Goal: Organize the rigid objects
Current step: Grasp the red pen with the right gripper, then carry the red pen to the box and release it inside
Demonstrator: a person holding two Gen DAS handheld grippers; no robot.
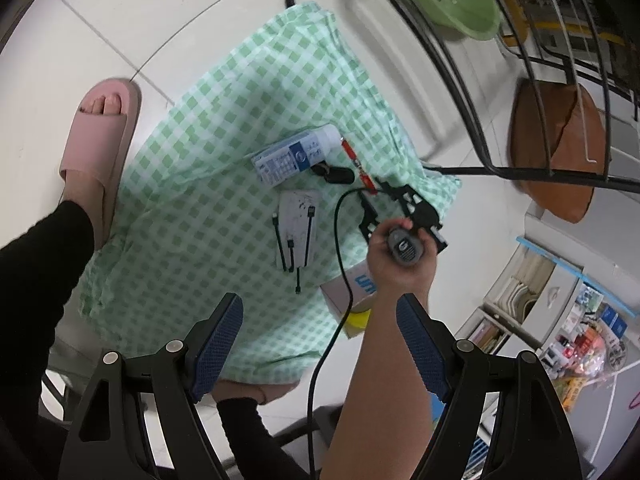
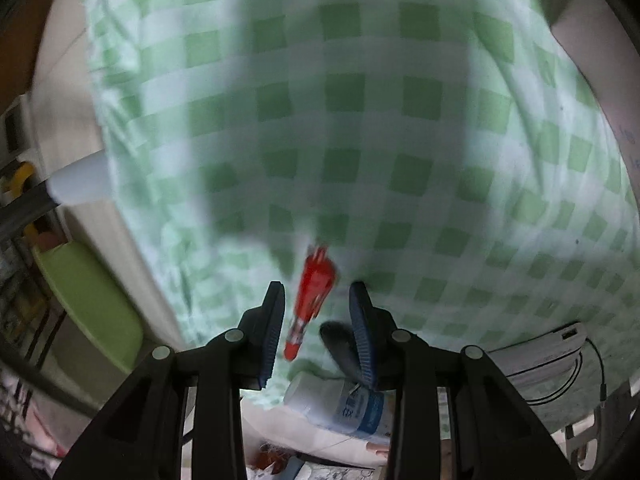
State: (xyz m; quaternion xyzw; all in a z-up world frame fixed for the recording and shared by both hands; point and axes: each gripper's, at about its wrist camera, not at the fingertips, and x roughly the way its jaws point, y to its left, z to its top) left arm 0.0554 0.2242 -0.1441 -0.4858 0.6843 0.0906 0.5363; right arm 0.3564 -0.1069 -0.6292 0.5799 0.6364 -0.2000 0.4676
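The left hand-held gripper (image 1: 320, 344) hovered with its jaws wide apart and empty, while the right hand-held gripper (image 2: 316, 332) stood at a narrow gap with the red pen (image 2: 312, 296) between its pads, not visibly pinched. On the green checked cloth (image 1: 208, 160) lay one white power bank (image 1: 296, 228) with black cables, one white bottle (image 1: 296, 156) with a blue label, one dark oval object (image 1: 340, 175) and that one pen. The pen was slender, red and blurred, lying just beside the bottle's cap end.
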